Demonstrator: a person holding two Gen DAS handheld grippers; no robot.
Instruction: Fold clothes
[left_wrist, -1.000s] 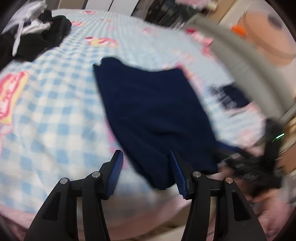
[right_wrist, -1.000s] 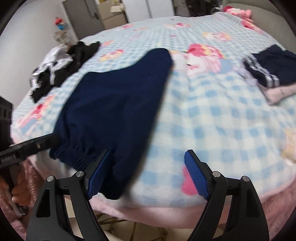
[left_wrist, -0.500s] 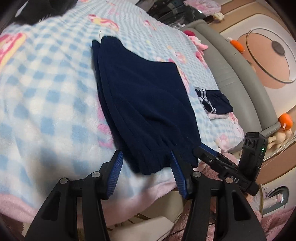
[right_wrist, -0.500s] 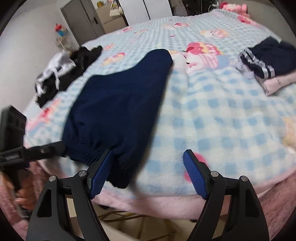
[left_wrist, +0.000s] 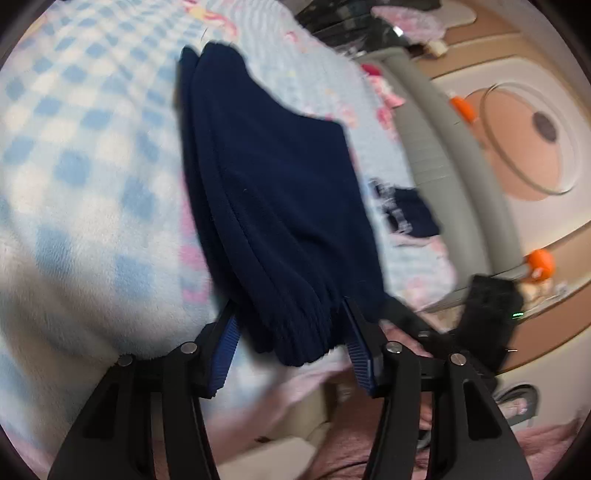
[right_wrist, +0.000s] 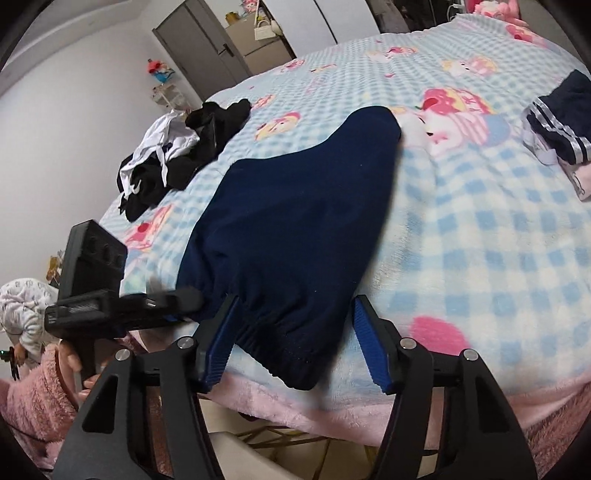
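Navy blue pants (left_wrist: 280, 192) lie folded lengthwise on the blue checked blanket (left_wrist: 74, 184), their ribbed waistband hanging over the near bed edge. My left gripper (left_wrist: 291, 347) is open, its blue pads either side of the left part of the waistband. In the right wrist view the pants (right_wrist: 295, 206) stretch away up the bed. My right gripper (right_wrist: 295, 339) is open, its pads either side of the right waistband corner. The left gripper (right_wrist: 166, 299) shows at the left there; the right one (left_wrist: 413, 317) shows at the right of the left view.
A black and white clothes heap (right_wrist: 177, 144) lies at the far left of the bed. A folded navy garment with white stripes (right_wrist: 557, 122) on pink items lies at the right. A grey headboard (left_wrist: 454, 155) borders the bed. The pink blanket edge (right_wrist: 369, 417) hangs below.
Both grippers have moved in toward the bed edge. The waistband now sits between each pair of open pads. The pants have not moved.
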